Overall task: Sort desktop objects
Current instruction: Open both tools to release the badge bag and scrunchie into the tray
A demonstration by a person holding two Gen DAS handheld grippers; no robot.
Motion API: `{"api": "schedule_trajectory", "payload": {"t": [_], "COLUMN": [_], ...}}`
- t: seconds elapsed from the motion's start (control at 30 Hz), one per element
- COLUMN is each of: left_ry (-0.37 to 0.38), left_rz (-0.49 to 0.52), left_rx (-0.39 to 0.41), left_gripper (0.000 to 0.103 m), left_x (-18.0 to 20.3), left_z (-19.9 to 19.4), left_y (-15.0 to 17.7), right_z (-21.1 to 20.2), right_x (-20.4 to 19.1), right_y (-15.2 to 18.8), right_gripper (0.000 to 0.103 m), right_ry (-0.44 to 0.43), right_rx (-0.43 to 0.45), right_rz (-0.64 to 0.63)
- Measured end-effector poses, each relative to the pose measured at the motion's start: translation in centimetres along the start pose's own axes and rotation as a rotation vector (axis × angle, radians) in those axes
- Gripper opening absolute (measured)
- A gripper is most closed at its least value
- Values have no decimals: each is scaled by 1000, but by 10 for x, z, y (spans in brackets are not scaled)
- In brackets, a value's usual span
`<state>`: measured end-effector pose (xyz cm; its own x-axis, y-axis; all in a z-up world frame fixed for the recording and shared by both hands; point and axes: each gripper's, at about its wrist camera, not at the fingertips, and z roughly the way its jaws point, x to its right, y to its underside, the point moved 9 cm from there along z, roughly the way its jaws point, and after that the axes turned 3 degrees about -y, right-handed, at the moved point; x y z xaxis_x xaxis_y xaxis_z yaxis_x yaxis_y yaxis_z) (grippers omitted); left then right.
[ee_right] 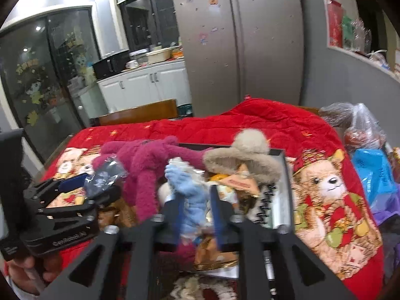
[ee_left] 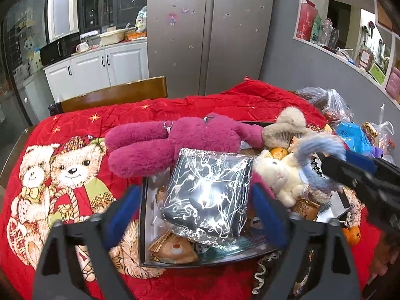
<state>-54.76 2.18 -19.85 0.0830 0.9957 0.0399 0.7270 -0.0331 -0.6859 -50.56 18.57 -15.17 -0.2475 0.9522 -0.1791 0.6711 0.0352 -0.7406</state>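
Note:
A dark packet in crinkled clear plastic (ee_left: 207, 195) leans in an open dark box (ee_left: 142, 215) on a red bear-print quilt (ee_left: 50, 130). My left gripper (ee_left: 196, 191) stands wide open around the packet, a blue pad on each side. A white plush toy with a pale-blue knitted scarf (ee_left: 282, 177) lies on the box's right side. My right gripper (ee_right: 195, 195) is open, with the blue scarf (ee_right: 192, 200) between its pads in a blurred view. In the left wrist view the right gripper (ee_left: 335, 170) comes in from the right at the scarf.
A long magenta plush (ee_left: 175, 140) and a beige fur piece (ee_left: 287, 125) drape over the box's far rim. Tangerines (ee_left: 278, 152) and snack packets (ee_left: 175, 250) lie inside. Plastic bags (ee_left: 335, 107) and a blue bag (ee_left: 352, 135) crowd the right. A wooden chair (ee_left: 112, 95) stands behind.

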Motion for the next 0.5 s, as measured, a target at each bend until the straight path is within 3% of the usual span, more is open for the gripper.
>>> {"api": "schedule_trajectory", "payload": {"t": [0.03, 0.07, 0.5], "left_ry": [8, 12, -14], "left_rz": [-8, -16, -12], "left_rx": [5, 9, 10], "left_gripper": [97, 97, 98], "left_x": [0, -1, -7], "left_z": [-1, -1, -4], "left_y": [-1, -1, -3], "right_z": [0, -2, -6], "right_x": [0, 0, 10], "right_y": [0, -1, -4], "right_gripper": [65, 70, 74], "right_ry": [3, 8, 32], "right_rx": [-2, 8, 15], "right_rz": [0, -1, 37]}}
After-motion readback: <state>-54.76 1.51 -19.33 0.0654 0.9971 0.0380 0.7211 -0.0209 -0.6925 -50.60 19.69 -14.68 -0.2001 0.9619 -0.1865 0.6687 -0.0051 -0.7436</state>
